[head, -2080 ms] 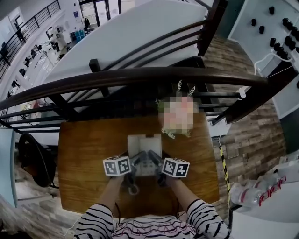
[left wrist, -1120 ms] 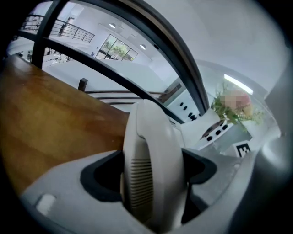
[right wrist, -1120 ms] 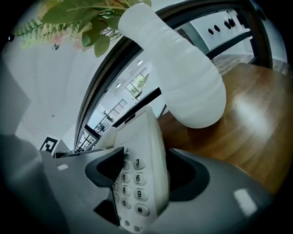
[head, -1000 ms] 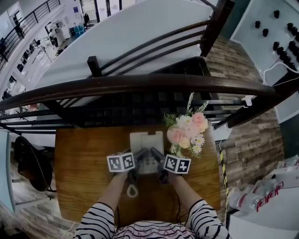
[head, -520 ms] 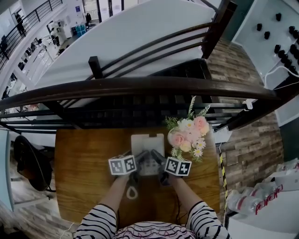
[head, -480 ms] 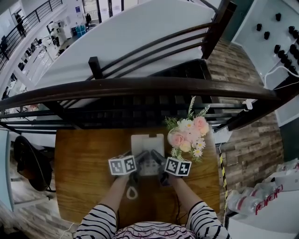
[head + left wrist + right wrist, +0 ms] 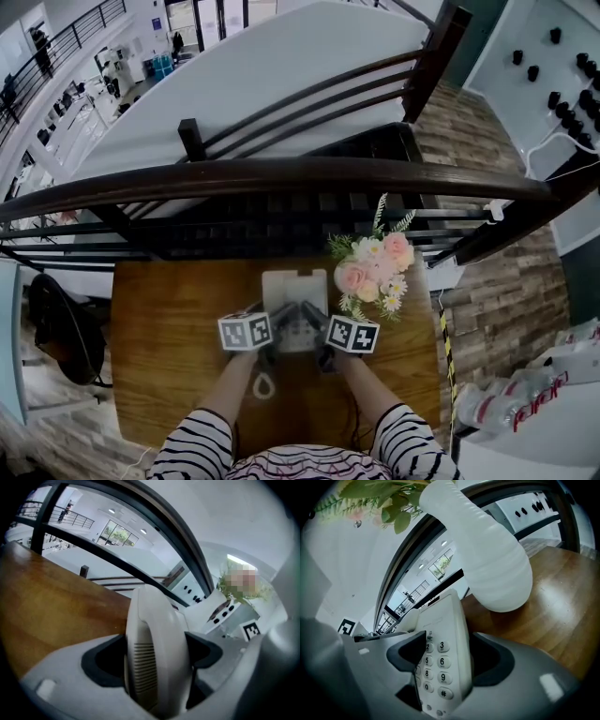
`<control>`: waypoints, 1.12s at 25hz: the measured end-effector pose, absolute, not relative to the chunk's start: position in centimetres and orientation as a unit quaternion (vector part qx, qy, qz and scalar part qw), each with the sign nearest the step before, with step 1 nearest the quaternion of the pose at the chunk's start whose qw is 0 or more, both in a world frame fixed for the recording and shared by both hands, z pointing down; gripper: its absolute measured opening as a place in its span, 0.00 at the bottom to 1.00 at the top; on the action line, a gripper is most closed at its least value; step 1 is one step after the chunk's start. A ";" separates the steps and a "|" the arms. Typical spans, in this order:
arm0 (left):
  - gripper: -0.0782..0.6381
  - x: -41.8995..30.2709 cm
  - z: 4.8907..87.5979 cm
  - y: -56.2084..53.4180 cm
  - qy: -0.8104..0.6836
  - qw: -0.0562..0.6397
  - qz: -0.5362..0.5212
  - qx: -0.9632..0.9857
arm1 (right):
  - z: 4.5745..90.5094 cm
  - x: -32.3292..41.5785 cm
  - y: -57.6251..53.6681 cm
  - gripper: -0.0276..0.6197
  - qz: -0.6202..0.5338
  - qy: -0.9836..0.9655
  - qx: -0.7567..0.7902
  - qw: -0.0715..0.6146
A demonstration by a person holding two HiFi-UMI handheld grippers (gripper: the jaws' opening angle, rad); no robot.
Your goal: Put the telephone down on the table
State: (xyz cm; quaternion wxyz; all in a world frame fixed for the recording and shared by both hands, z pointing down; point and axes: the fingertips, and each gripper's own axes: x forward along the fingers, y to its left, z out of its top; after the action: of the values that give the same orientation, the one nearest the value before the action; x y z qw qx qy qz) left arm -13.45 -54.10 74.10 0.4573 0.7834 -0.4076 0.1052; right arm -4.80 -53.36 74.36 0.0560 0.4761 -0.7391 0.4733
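Since half a second ago hardly anything is shifted. The telephone (image 7: 294, 286) is held low at the middle of the table (image 7: 169, 319), just beside the flowers (image 7: 370, 272). It is pinched by the left gripper (image 7: 275, 325) and the right gripper (image 7: 316, 325). Only the release is judged to remain.

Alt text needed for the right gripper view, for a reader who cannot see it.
The right gripper is shut on the keypad side of a white telephone. Just beyond, a white vase with green leaves stands on the wooden table.
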 end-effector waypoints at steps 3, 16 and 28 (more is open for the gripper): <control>0.66 -13.8 73.8 -53.7 -0.406 0.453 0.110 0.787 | 74.2 -5.1 -52.9 0.51 0.469 -0.739 0.480 0.059; 0.61 -14.9 69.8 -49.8 -0.429 0.402 0.103 0.802 | 70.8 -3.4 -48.9 0.43 0.444 -0.745 0.495 0.044; 0.31 -14.9 65.3 -42.3 -0.488 0.337 0.092 0.800 | 66.6 -1.4 -41.2 0.23 0.410 -0.764 0.497 0.046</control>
State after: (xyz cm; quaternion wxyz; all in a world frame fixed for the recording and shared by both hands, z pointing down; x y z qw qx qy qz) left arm -14.86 -42.30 65.30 0.3372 0.7997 -0.4883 0.0915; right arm -1.39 -41.15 66.59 0.0458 0.4965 -0.7636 0.4102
